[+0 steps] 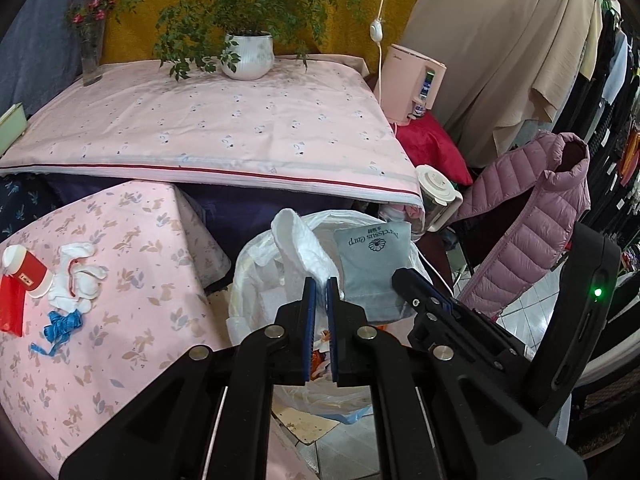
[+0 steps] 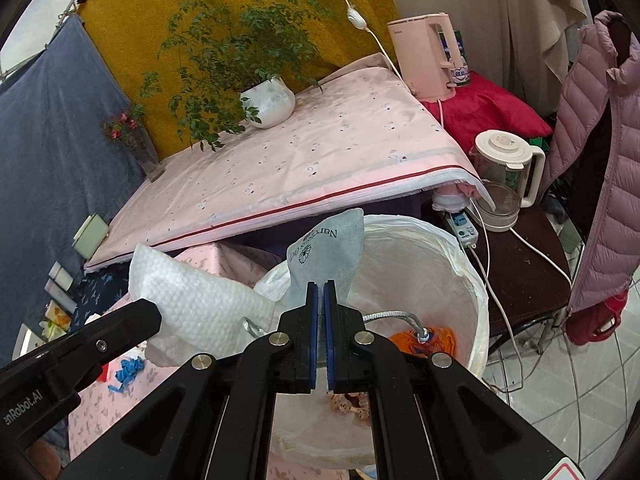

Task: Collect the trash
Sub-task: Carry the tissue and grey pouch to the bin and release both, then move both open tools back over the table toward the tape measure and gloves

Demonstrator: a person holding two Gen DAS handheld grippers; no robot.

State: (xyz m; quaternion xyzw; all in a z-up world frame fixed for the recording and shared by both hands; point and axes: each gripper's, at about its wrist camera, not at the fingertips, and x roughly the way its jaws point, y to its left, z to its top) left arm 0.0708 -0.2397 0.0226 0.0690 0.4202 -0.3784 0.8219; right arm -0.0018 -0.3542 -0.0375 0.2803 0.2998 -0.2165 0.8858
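Observation:
My left gripper [image 1: 321,282] is shut on a white textured tissue [image 1: 298,244], held over the open trash bin lined with a white plastic bag [image 1: 252,268]. The tissue also shows in the right wrist view [image 2: 200,308]. My right gripper [image 2: 321,286] is shut on a grey-blue printed wrapper [image 2: 332,256], also held over the bin [image 2: 460,264]. The wrapper shows in the left wrist view [image 1: 372,264]. Orange trash [image 2: 436,340] and a grey cord [image 2: 396,316] lie inside the bin.
On the small floral-cloth table [image 1: 120,300] at left lie a red and white cup [image 1: 26,272], a crumpled white tissue [image 1: 78,276] and a blue scrap [image 1: 62,324]. A larger pink-cloth table [image 1: 224,128] with a potted plant [image 1: 248,54] stands behind. A kettle [image 2: 504,176] and a purple jacket [image 2: 600,160] are right.

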